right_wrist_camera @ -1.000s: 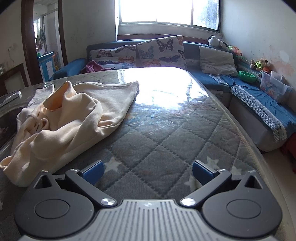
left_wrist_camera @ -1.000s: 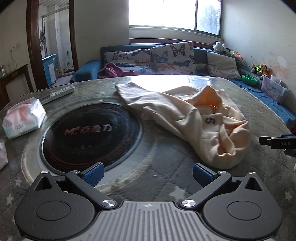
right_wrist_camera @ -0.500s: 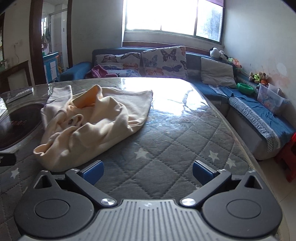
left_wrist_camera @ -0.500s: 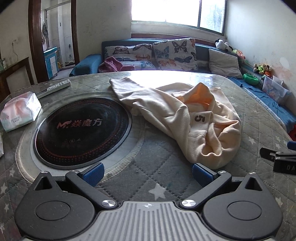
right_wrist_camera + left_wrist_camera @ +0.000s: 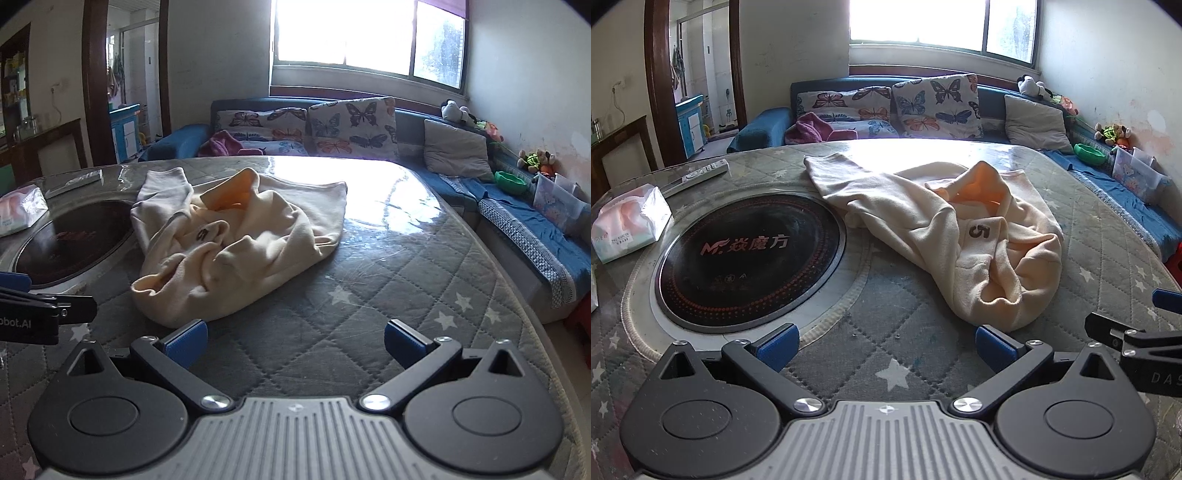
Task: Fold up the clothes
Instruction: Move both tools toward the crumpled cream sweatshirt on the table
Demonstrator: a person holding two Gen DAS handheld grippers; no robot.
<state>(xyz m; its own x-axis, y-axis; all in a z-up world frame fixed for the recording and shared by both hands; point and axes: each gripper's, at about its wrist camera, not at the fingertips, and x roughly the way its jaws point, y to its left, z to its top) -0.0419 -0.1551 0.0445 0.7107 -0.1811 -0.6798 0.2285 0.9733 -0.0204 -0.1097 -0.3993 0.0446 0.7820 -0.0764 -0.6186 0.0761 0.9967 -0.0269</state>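
Lying crumpled beside round black hob point(image 5: 750, 258), cream garment point(image 5: 945, 236), left gripper point(image 5: 884, 341) and right gripper point(image 5: 293, 341) near it, jaws spread, empty.

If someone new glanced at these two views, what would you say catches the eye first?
The crumpled cream garment, with a patch bearing the number 5, lies heaped in the middle of the quilted table. To its left a round black cooktop with red lettering is set into the table. Both the left gripper and the right gripper are open, short of the cloth.
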